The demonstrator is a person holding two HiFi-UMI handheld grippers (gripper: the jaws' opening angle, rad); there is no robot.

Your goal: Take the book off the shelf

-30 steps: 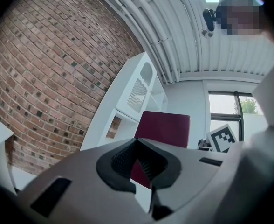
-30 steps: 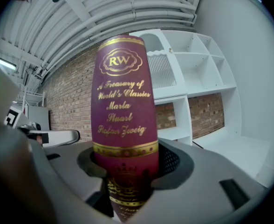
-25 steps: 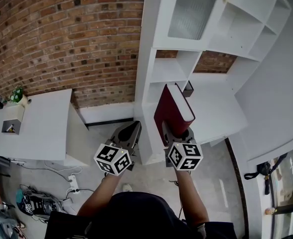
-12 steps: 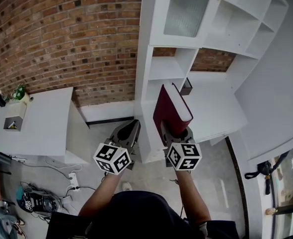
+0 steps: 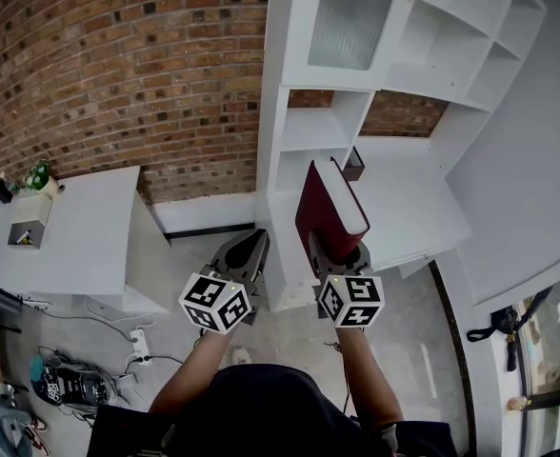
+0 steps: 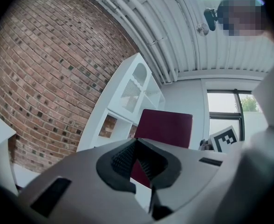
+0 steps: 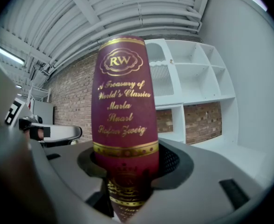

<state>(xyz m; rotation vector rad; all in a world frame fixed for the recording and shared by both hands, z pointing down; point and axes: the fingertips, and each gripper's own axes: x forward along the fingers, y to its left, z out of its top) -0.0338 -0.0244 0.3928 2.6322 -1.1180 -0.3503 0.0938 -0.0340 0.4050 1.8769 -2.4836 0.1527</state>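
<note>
The left tool point(image 6: 138, 164) is slightly parted and empty, and is positioned beside the right tool point(image 7: 127, 169), probably as reserve support. The right tool is clamped on the lower spine of the book point(image 7: 123, 101), which is carried upright just ahead, clear of the shelf point(image 7: 193, 73) beyond.

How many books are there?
1: the red book is clamped in the right hand-held gripper, out in front of the white shelf. Others may hide behind the frosted door.
</note>
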